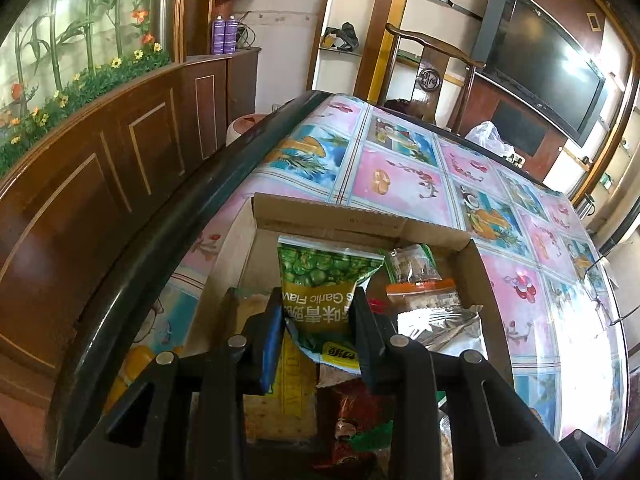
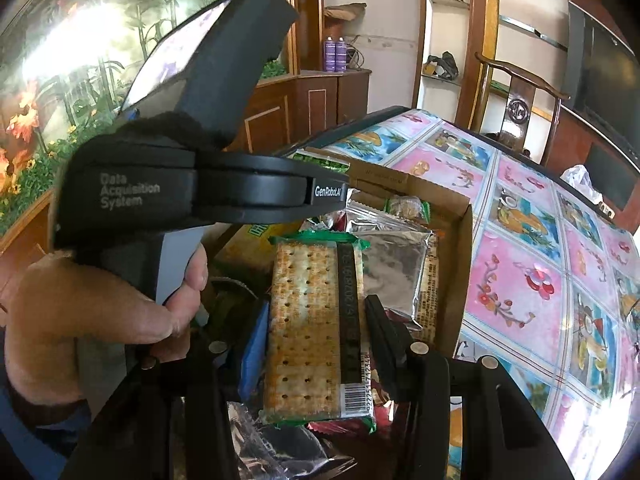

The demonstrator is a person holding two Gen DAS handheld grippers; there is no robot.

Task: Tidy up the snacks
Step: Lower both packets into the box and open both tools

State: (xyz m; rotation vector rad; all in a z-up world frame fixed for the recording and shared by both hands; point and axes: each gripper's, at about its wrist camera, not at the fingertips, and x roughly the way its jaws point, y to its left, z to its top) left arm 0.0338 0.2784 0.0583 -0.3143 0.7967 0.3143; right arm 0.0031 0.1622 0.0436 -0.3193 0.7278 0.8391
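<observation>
While both packets are held above the cardboard box point(image 1: 360, 224), their handling can be judged from their look. The green pea packet point(image 1: 320, 280) is clamped between the fingers point(image 1: 268, 344) of the left gripper point(image 1: 318, 332), which are set narrow and press on its lower part. It is a puffed foil bag, probably light and soft, so it may bend or slip if it is squeezed only at the seam; a hold across the filled middle seems safer. The cracker packet point(image 2: 316, 328) is held by the right gripper point(image 2: 316, 344), whose fingers point(image 2: 382, 336) are closed on its two long sides at a moderate width. This packet looks flat and rather stiff, but the crackers inside are surely fragile, so strong pressure is to be avoided, and the smooth wrapper could slide.

Below both packets the box is already filled with other snacks, among them a silver foil packet point(image 2: 392, 264) and a red packet point(image 1: 352, 408), so little free room is left inside. The box walls stand up on the far and right sides, and a packet could be caught on them when it is lowered. The desk point(image 1: 400, 184) beyond and to the right of the box is mostly open, while its dark rim point(image 1: 160, 256) lies close on the left. The left hand point(image 2: 120, 304) and its device are just beside the cracker packet, so room between the two grippers is narrow.
</observation>
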